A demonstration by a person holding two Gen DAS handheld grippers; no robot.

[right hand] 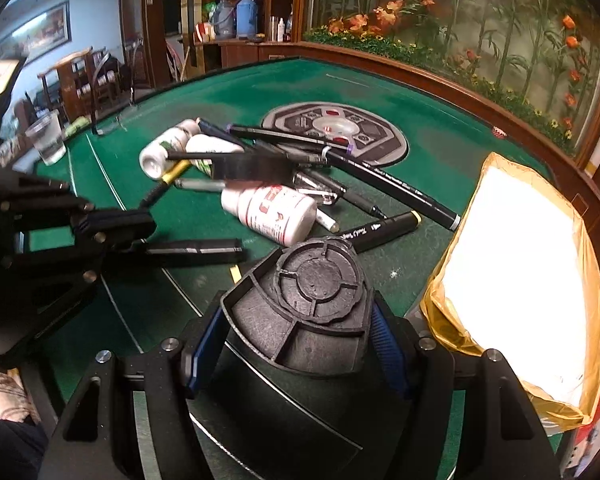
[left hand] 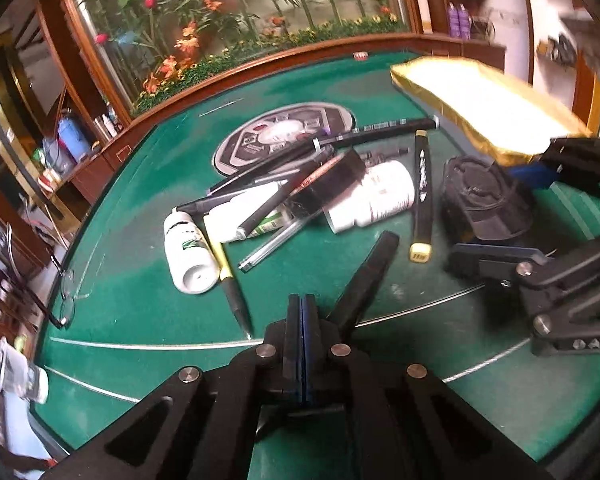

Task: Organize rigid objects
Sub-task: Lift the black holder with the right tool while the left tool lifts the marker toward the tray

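Right wrist view: the right gripper (right hand: 300,344) clamps a black dome-shaped plastic holder (right hand: 312,304), its blue pads pressed on the holder's two sides. The holder fills the 6 o'clock part of the view, its ribbed round base facing the camera.

Just beyond it, toward 12 o'clock, a heap of loose things lies on the green felt table (right hand: 204,88): a white bottle with a red label (right hand: 276,212), a black marker with a yellow tip (right hand: 384,226) touching the holder's far edge, a long black pen (right hand: 396,188), and a smaller white bottle with a green label (right hand: 168,148) at 10 o'clock. Behind the heap, a round grey control panel (right hand: 336,130) is set into the table. At 3 o'clock stands a gold-edged box (right hand: 524,280), its face glaring white.

At 9 o'clock the left gripper (right hand: 140,220) is closed, with a black marker (right hand: 196,249) sticking out from it toward the centre.

Left wrist view: the left gripper's jaws meet flat at 6 o'clock, and the black marker angles out from beside them toward 1 o'clock. Whether the pads pinch it cannot be told. A clear plastic cup (left hand: 16,372) sits at 8 o'clock, at the table's edge.
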